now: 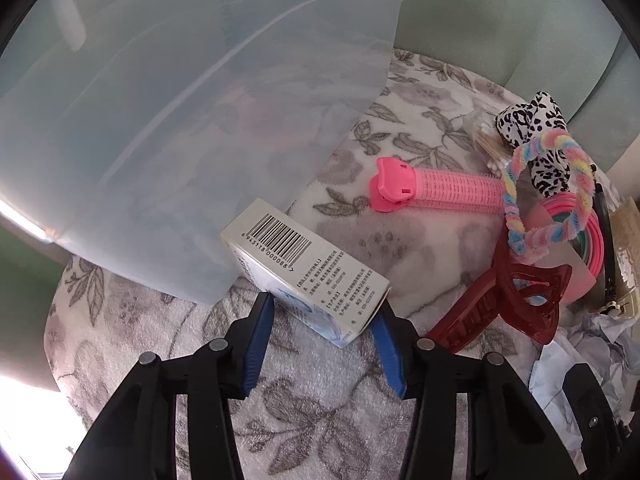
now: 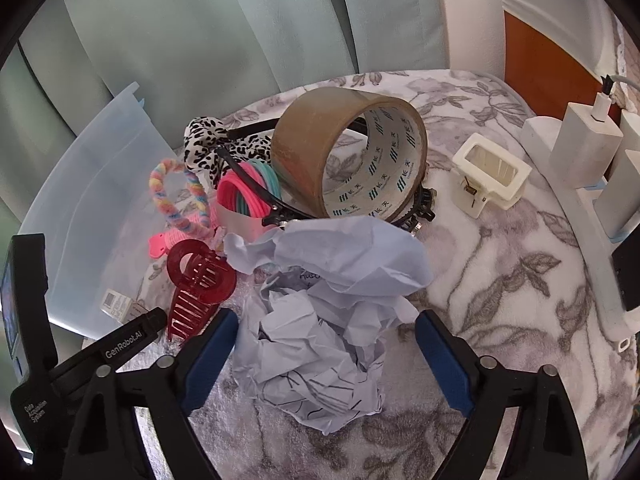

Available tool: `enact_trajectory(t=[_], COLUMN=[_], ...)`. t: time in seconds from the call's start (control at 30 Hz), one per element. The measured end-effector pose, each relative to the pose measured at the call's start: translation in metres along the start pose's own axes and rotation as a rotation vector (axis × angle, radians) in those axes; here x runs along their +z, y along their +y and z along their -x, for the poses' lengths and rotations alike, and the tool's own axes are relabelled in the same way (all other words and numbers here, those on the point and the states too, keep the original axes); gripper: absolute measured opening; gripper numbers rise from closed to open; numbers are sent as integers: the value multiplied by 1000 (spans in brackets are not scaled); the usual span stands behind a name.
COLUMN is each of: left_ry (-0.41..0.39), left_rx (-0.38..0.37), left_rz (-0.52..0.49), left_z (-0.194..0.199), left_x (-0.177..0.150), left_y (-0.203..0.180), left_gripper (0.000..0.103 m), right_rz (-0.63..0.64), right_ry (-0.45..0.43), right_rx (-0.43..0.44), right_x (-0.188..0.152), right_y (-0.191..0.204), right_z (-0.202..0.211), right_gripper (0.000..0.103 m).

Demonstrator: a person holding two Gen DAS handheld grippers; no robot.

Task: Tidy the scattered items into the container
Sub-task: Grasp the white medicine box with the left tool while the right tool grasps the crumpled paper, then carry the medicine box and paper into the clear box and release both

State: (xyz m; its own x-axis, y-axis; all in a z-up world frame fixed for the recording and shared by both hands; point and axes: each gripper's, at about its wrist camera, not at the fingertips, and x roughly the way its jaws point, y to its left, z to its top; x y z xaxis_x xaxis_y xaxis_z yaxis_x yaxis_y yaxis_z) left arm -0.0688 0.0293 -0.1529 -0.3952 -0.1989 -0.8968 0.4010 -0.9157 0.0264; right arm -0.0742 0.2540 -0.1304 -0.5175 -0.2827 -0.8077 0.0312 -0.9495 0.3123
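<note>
Little tidied yet: my left gripper [image 1: 326, 320] pinches the box [image 1: 308, 268], right gripper [image 2: 326, 344] spread around paper [image 2: 328, 320]; clips, tape [image 2: 352, 160] remain outside bin [image 1: 180, 120].

the white box [image 1: 308, 268] has a barcode with 6943118000088 under it. the other black gripper [image 2: 132, 340] says genrobot.ai and data acquisition system. the tape roll's [image 2: 348, 160] small print is too small to read.

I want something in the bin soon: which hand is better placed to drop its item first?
Probably the left. The left gripper already has its pads against the small barcoded box, right beside the translucent bin. The right gripper only straddles the crumpled paper, pads apart.
</note>
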Motion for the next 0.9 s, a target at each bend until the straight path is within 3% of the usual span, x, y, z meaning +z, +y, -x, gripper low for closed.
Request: enact_trajectory(t=[0.1, 0.23, 0.57, 0.7, 0.83, 0.9], left_ry=[-1, -3, -29, -74, -118, -145], left_rx=[-23, -39, -58, -75, -114, -134], left_rz=[-10, -35, -127, -174, -207, -228], left_z=[6, 14, 42, 75, 105, 116], left_x=[-3, -10, -33, -43, -61, -53], left_y=[2, 7, 25, 14, 28, 10], left_gripper=[44, 37, 32, 31, 31, 31], right_rz=[-3, -19, -66, -70, -67, -59], right_ry=[0, 11, -7, -35, -62, -81], right_rx=[22, 34, 20, 28, 35, 37], right_x=[-3, -8, -27, -33, -36, -36], right_y=[4, 5, -2, 3, 9, 12], right_z=[5, 11, 46, 65, 81, 89], right_gripper=[73, 68, 66, 66, 66, 66])
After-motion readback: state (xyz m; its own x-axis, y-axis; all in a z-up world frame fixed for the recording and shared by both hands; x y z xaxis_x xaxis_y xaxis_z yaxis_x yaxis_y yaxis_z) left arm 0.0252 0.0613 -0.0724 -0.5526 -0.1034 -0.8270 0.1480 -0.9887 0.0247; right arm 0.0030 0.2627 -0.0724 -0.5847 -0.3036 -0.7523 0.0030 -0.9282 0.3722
